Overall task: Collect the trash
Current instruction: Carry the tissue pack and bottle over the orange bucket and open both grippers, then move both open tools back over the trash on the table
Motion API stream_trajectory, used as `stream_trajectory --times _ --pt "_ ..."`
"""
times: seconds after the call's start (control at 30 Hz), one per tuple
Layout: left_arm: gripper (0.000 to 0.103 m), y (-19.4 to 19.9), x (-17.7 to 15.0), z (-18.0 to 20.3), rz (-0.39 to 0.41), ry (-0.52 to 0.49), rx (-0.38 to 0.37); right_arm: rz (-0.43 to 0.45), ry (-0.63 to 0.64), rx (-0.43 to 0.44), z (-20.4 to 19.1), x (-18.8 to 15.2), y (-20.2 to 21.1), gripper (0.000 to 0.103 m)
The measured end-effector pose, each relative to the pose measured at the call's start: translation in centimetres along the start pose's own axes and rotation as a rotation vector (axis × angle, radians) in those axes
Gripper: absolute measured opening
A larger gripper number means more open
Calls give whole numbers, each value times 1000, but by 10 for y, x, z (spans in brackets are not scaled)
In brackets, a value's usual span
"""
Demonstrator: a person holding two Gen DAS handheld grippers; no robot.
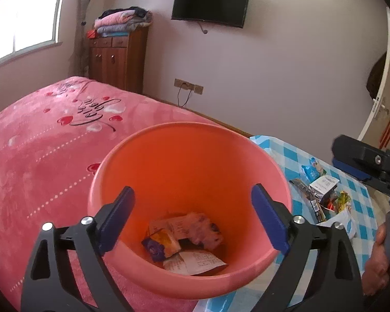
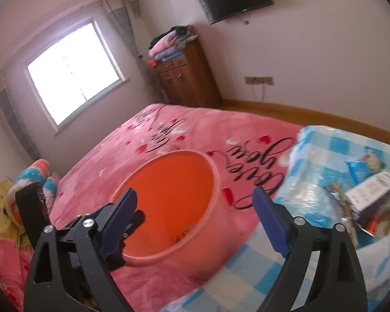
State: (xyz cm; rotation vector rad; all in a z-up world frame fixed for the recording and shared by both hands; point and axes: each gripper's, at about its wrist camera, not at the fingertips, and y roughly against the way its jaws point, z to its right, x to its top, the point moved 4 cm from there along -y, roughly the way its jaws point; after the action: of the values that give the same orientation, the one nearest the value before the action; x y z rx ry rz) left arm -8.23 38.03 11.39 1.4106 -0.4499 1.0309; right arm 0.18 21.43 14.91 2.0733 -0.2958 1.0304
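Bedroom: pink heart-print bed cover (image 1: 39, 156), blue-and-white checked cloth (image 1: 293, 156) at its edge. Round salmon-pink plastic bin (image 1: 189, 161) stands where cover meets cloth. Inside: crumpled white receipt (image 1: 195, 261), purple-yellow wrapper (image 1: 160, 244), pinkish fluffy wad (image 1: 205, 230).

Left gripper (image 1: 192, 218) spread wide over the bin mouth, nothing between the pads. Right gripper (image 2: 195, 221) likewise wide and empty, nearer the bin's rim.

Remaining trash pile (image 1: 322, 189) sits on the cloth right of the bin: blue snack packet (image 1: 312, 169), small white box (image 1: 323, 184), others jumbled.

Right wrist view is blurred; bin contents mostly hidden there by the wall. Only the left view shows them, plus a hand (image 1: 379, 260) cut off at right.
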Motion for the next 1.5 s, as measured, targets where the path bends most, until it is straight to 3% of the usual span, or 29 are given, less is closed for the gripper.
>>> stream_trajectory --times 0.2,0.6,0.9,0.93,1.17,1.5 --pt "94 12 -3 19 44 -34 -2 50 -39 -72 28 -18 31 92" --pt "94 44 -10 78 118 -150 -87 116 -138 -192 88 -64 87 92" --pt "95 47 -35 122 69 -207 -174 149 -176 -274 117 -100 124 92" --pt "95 48 -39 126 65 -212 -186 151 -180 -283 119 -103 127 96" --pt "95 50 -62 151 39 -250 -238 187 -188 -357 130 -125 158 98" --pt "95 43 -106 184 -24 -328 -310 131 -203 -444 149 -164 180 98"
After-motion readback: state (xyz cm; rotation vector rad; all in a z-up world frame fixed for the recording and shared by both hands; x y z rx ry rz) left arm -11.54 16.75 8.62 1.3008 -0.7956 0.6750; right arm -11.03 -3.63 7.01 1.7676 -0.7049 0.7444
